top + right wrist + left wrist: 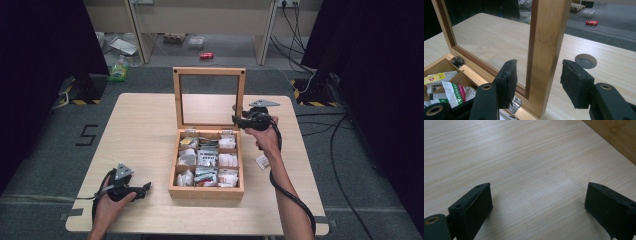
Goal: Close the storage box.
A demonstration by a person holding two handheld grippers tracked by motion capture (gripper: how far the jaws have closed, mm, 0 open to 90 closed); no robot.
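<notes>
One wooden box (206,192) is sitting near the middle of the table (145,135), its glass-paned lid (209,71) standing upright at the back on two small metal hinges. Nine compartments, three rows of three, are lying open to the high view, each holding paper sachets (227,160).

The right gripper (235,119) is straddling the right post of the lid frame (546,50): in the right gripper view one jaw is standing on the glass side of the post and the other on its outer side, with a gap showing between each pad and the wood, so nothing is being clamped. No earlier picture is at hand to compare.

One loose sachet (262,161) is lying on the table just right of the box, under the right forearm. One round cable hole (585,61) is opening in the tabletop beyond the post.

The left gripper (146,188) is resting near the front left edge of the table, jaws spread wide over bare wood, well apart from the box's left wall. Broad free tabletop is stretching to the left of the box.
</notes>
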